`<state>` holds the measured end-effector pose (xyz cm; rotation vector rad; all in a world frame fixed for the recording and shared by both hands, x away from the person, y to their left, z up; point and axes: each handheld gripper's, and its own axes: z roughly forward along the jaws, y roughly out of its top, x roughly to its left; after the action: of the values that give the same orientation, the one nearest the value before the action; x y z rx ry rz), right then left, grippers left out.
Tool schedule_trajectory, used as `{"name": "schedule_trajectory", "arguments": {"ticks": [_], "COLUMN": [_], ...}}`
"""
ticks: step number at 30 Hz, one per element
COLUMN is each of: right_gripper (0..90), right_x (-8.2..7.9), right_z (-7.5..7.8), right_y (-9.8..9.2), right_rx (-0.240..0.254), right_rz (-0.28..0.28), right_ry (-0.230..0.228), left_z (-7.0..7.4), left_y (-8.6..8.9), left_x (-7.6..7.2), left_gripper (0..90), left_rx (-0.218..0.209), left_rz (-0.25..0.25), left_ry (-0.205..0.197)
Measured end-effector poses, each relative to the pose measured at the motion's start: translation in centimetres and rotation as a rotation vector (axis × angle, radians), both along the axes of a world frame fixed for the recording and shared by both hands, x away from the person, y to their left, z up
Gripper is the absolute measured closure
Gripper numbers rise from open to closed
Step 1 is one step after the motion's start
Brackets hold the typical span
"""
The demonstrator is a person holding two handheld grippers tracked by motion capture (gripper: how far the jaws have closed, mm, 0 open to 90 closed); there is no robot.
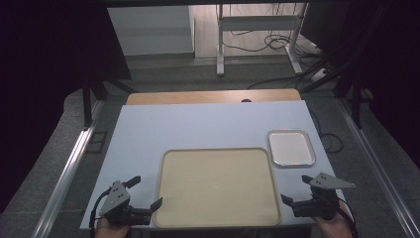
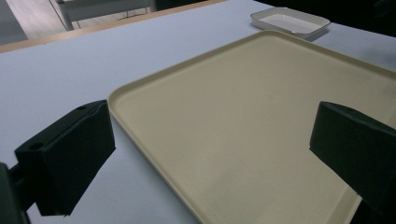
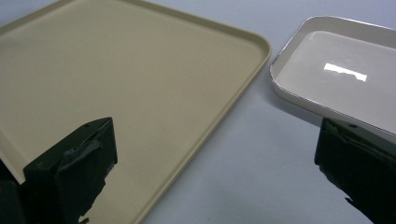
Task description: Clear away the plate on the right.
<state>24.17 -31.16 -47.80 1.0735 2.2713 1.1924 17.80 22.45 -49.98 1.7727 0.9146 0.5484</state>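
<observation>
Beside beige tray (image 1: pixel 218 186) | left tool (image 1: pixel 143 192): jaws spread, nothing held | right tool (image 1: pixel 297 189): jaws spread, nothing held, near white tray (image 1: pixel 291 148)

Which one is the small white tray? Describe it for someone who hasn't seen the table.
On the pale blue table, find the big beige tray near the front edge. The small white tray sits just off its far right corner: smaller, glossy white, with a shiny metallic rim.

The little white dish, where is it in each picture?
High view: the little white dish sits right of centre, past the right gripper.
Left gripper view: top right corner.
Right gripper view: right side.
Shared landmark: the big beige tray beside it.
</observation>
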Motion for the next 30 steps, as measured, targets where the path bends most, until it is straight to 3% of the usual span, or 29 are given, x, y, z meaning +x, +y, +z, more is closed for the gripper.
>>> {"name": "schedule_trajectory", "arguments": {"ticks": [14,30], "right_gripper": [0.0,0.0], "right_x": [1.2,3.0], "right_z": [0.3,0.0], "right_y": [-0.1,0.2], "right_rx": [0.038,0.015], "right_rz": [-0.059,-0.09], "right_ry": [-0.031,-0.007], "left_z": [0.0,0.0], "left_y": [0.0,-0.2], "left_x": [0.1,0.1], "left_gripper": [0.0,0.0], "left_rx": [-0.001,0.017], "left_rz": [0.001,-0.002], "left_ry": [0.003,0.004]}}
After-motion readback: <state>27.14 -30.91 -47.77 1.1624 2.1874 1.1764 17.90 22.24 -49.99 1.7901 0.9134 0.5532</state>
